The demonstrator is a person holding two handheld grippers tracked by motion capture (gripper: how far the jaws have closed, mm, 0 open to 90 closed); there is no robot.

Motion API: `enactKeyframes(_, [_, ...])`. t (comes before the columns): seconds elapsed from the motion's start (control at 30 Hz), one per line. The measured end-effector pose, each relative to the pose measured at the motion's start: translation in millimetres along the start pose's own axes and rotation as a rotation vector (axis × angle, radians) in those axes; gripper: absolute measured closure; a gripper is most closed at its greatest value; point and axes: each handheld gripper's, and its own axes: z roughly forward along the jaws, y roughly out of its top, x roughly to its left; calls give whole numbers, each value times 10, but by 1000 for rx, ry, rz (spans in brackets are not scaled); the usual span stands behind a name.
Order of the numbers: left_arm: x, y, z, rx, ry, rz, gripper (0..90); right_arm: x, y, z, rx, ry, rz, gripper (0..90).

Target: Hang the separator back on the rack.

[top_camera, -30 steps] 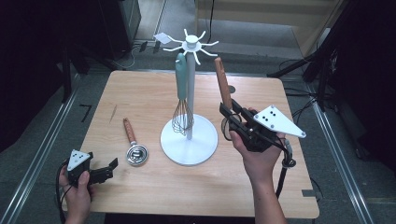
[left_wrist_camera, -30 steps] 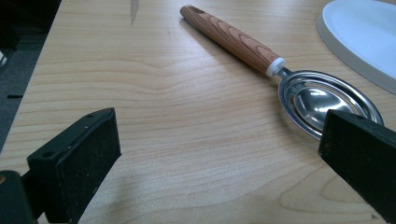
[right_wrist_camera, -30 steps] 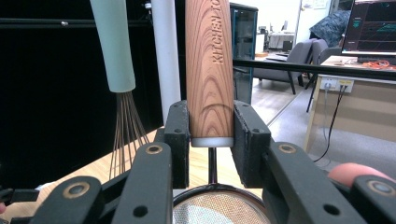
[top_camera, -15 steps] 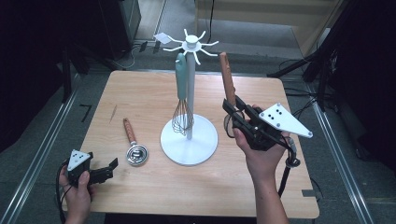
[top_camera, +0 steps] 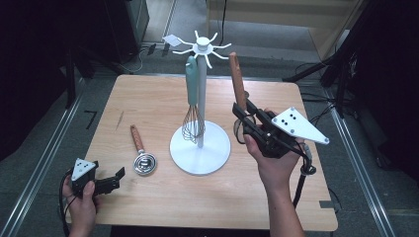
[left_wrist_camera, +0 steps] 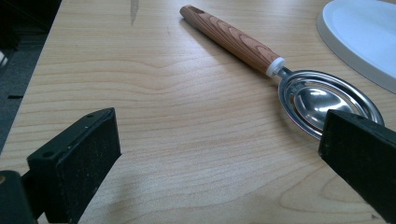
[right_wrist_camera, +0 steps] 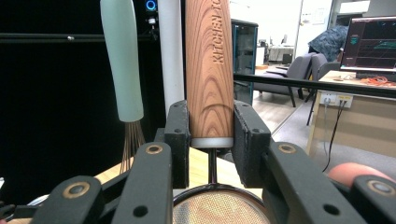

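Observation:
A white utensil stand [top_camera: 200, 153] rises at the table's middle, and a whisk with a mint handle [top_camera: 191, 86] hangs from one of its top hooks. To the right of the stand, my right gripper [top_camera: 242, 111] is shut on a wooden-handled strainer [top_camera: 237, 81], handle up. In the right gripper view the pads [right_wrist_camera: 180, 140] clamp the handle's lower end [right_wrist_camera: 208, 70], with the mesh bowl [right_wrist_camera: 218, 207] below and the whisk [right_wrist_camera: 122, 70] at left. My left gripper [top_camera: 116, 177] rests open at the front left. A wooden-handled metal spoon [left_wrist_camera: 261, 56] lies ahead of its jaws [left_wrist_camera: 219, 140].
The spoon [top_camera: 141, 150] lies between the left gripper and the stand's round base. The wooden table [top_camera: 148, 98] is bordered by dark floor and metal rails. Several bare hooks [top_camera: 220, 48] fan out at the stand's top.
My right gripper has lifted the strainer slightly, and its handle now stands more upright near the stand's hooks. The left gripper and the spoon have not moved.

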Motion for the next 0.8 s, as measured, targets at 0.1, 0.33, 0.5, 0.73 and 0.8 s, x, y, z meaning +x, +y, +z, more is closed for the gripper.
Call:
enactKeyframes(0.1, [0, 0, 1, 1, 1, -1, 0, 16, -6, 22, 5, 2, -1, 714])
enactKeyframes(0.33, [-2, 0, 2, -1, 0, 3, 0, 37, 0, 52, 15, 6, -5, 714])
enactKeyframes(0.5, [-1, 0, 3, 0, 0, 3, 0, 36, -13, 87, 17, 7, -4, 714])
enactKeyframes(0.73, [-2, 0, 2, -1, -1, 3, 0, 59, -45, 144, 17, 11, -3, 714])
enactKeyframes(0.8, [-2, 0, 2, -1, -1, 2, 0, 71, -54, 167, 17, 14, -3, 715])
